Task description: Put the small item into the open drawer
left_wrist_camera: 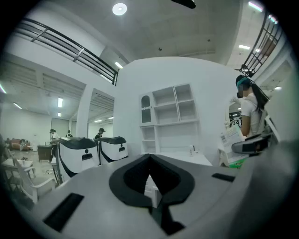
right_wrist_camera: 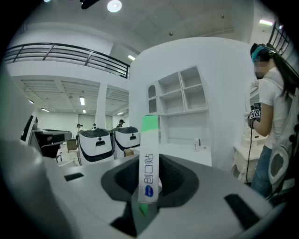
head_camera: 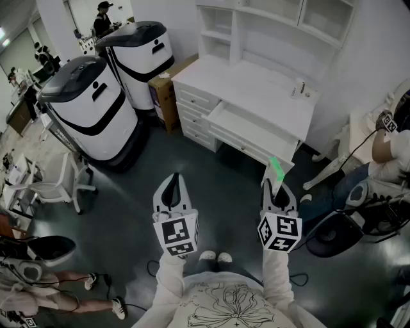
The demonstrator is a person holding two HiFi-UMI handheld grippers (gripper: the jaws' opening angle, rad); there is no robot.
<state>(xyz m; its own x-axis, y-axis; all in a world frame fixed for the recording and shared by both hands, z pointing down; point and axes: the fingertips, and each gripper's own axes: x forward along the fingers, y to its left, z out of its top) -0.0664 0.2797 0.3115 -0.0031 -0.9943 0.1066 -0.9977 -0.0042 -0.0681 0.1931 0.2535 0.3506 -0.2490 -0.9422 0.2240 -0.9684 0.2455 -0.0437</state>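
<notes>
Pinching slim flat white strip (right_wrist_camera: 150,156), glossy, green-tipped, upright between right gripper (head_camera: 277,187) pads. Left gripper (head_camera: 174,180) jaws pressed together, empty. Open drawer (head_camera: 256,133) of white matte desk (head_camera: 269,90) ahead, well apart.

White long sleeves (head_camera: 168,272) and a white top (head_camera: 224,306) with black line-drawn flowers are being worn. The left gripper (head_camera: 173,178) and right gripper (head_camera: 277,182) are being shown pale grey, black-lined, with black-and-white marker cubes (head_camera: 176,236).

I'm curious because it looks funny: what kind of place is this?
Probably a big lab or testing hall: a lone white desk, two big white-and-black machines, people standing behind.
</notes>
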